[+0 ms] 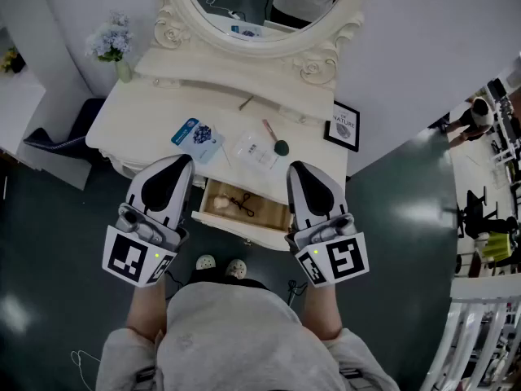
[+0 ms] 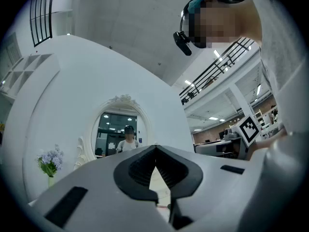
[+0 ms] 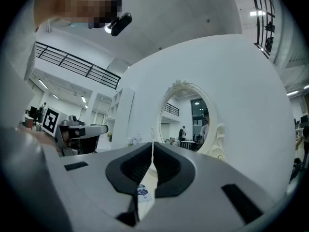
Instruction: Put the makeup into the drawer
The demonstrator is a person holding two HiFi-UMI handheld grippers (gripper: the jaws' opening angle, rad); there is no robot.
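Observation:
The makeup lies on the white vanity table [image 1: 122, 125]: a blue packet [image 1: 195, 134], a clear packet [image 1: 255, 150], a thin brush [image 1: 268, 128], a dark round piece [image 1: 281, 147] and a pencil [image 1: 245, 103]. The drawer [image 1: 213, 215] stands pulled out at the table's front, with a black scissor-like tool [image 1: 242, 203] and a pale item [image 1: 220, 202] inside. My left gripper [image 1: 182, 164] hovers at the drawer's left corner, shut and empty. My right gripper [image 1: 298, 170] hovers at its right corner, also shut and empty. In the right gripper view the blue packet [image 3: 142, 191] shows below the closed tips [image 3: 153, 144].
An oval mirror [image 1: 260, 10] rises behind the table. A vase of pale flowers [image 1: 114, 43] stands at the back left, and a framed print [image 1: 344, 125] at the right edge. A dark chair [image 1: 61, 141] sits left of the table. The person's feet [image 1: 220, 265] are below the drawer.

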